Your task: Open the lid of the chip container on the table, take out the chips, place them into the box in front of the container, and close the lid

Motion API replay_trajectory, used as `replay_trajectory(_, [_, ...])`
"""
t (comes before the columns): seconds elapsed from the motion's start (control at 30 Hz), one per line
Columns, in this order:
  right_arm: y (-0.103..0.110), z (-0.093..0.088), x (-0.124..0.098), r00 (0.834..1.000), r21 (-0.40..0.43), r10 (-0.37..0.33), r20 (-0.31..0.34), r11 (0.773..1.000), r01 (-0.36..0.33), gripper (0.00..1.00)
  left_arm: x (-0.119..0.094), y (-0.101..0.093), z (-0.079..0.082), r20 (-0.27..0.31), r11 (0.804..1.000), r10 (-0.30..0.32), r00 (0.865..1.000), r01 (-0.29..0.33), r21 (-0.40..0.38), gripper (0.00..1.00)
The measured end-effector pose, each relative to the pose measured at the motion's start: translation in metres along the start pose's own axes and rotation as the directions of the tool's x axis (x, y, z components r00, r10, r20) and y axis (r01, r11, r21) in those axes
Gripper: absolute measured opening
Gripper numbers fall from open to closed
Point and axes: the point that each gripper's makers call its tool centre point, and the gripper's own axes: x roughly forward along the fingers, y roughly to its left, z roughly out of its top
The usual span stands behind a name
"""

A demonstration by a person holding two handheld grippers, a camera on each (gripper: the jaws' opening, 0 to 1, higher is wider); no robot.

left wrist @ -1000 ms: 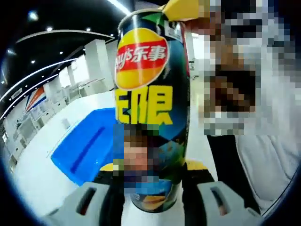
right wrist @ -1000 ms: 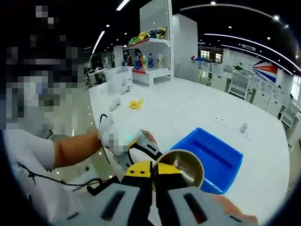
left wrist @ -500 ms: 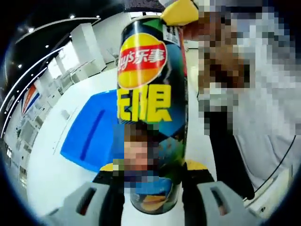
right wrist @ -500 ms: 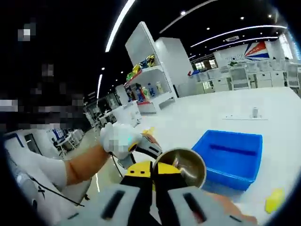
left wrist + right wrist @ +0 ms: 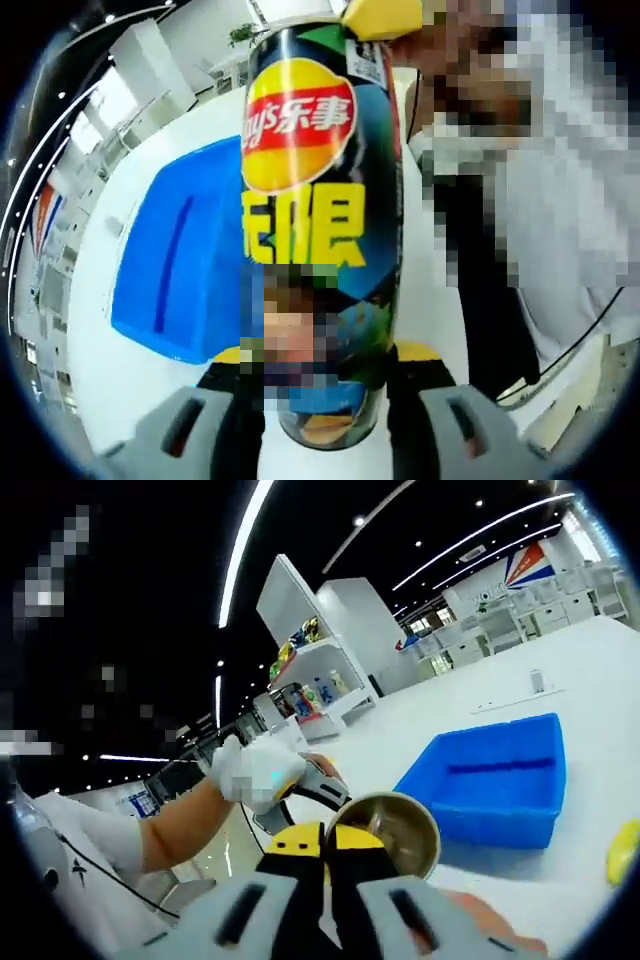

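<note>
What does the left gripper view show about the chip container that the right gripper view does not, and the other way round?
The left gripper view shows the chip container from the side, its printed label, held between the left gripper. The right gripper view looks into the container's open metal mouth, the right gripper shut at its rim, and shelves behind. Both show the blue box on the white table.
</note>
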Motion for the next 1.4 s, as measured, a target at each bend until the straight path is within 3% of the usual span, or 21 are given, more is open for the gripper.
replay_trajectory(0.17, [-0.010,-0.011,-0.007,0.998,0.092,0.047,0.041,0.994,-0.051,0.00,0.005,-0.002,-0.002,-0.047,1.000,-0.010,0.999,0.011,0.016,0.48])
replay_trajectory(0.4, [-0.017,-0.029,-0.013,0.995,0.096,0.091,0.036,0.991,-0.094,0.00,0.007,-0.006,-0.004,-0.069,1.000,-0.022,0.997,0.023,0.015,0.48])
replay_trajectory(0.7, [-0.030,-0.049,-0.018,0.996,0.179,0.090,0.019,0.979,-0.092,0.00,0.010,-0.008,-0.007,-0.104,0.999,-0.025,0.994,0.027,0.019,0.48])
replay_trajectory(1.13, [-0.044,-0.066,-0.022,0.996,0.222,0.088,0.003,0.971,-0.087,0.01,0.014,-0.012,-0.007,-0.131,0.999,-0.030,0.991,0.035,0.032,0.48])
replay_trajectory(1.4, [-0.056,-0.079,-0.023,0.999,0.246,0.049,-0.020,0.968,-0.042,0.03,0.018,-0.013,-0.009,-0.142,0.999,-0.027,0.989,0.032,0.035,0.48])
